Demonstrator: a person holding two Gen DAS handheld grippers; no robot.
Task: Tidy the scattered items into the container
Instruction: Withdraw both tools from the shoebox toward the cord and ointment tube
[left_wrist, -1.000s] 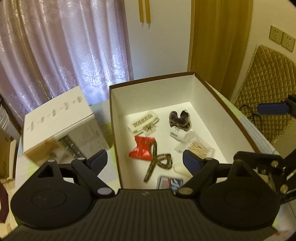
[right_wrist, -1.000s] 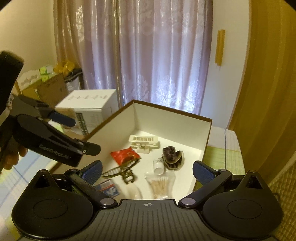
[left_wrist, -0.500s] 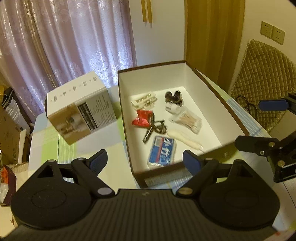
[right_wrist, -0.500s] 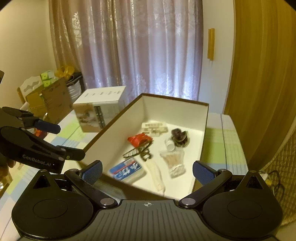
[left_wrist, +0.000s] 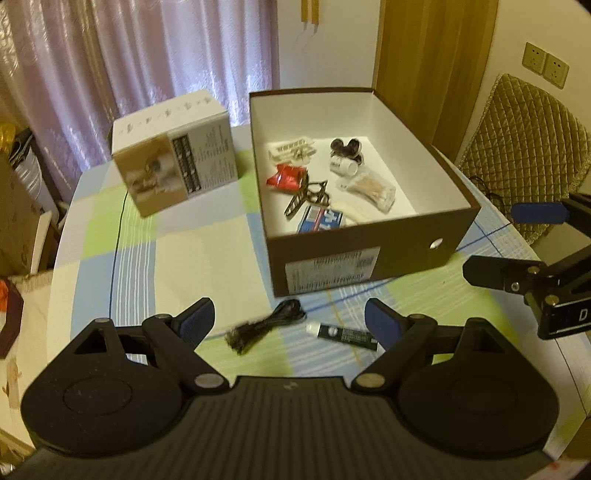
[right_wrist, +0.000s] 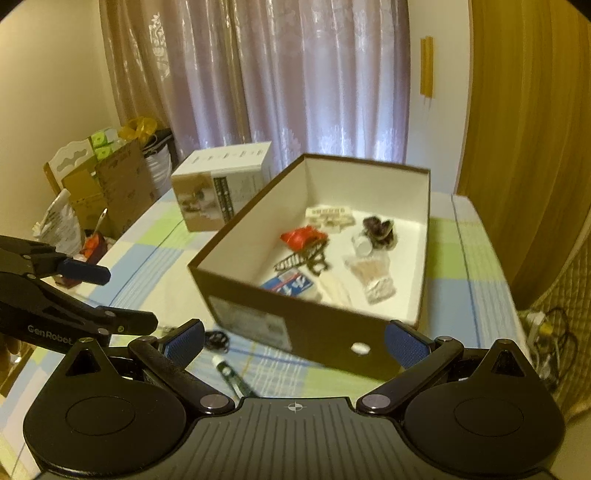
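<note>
Both grippers are hanging above the checked tablecloth (left_wrist: 177, 236) with jaws spread wide, holding nothing: the left gripper (left_wrist: 290, 319) and the right gripper (right_wrist: 293, 338). The brown box (left_wrist: 369, 254) (already holding several bits) is sitting just beyond a green tube (left_wrist: 345, 334) and what looks like a dark cable bundle (left_wrist: 266, 326), both lying outside it.

Black claw (left_wrist: 290, 319) bodies, blue finger pads (left_wrist: 380, 320), silver screws.
</note>
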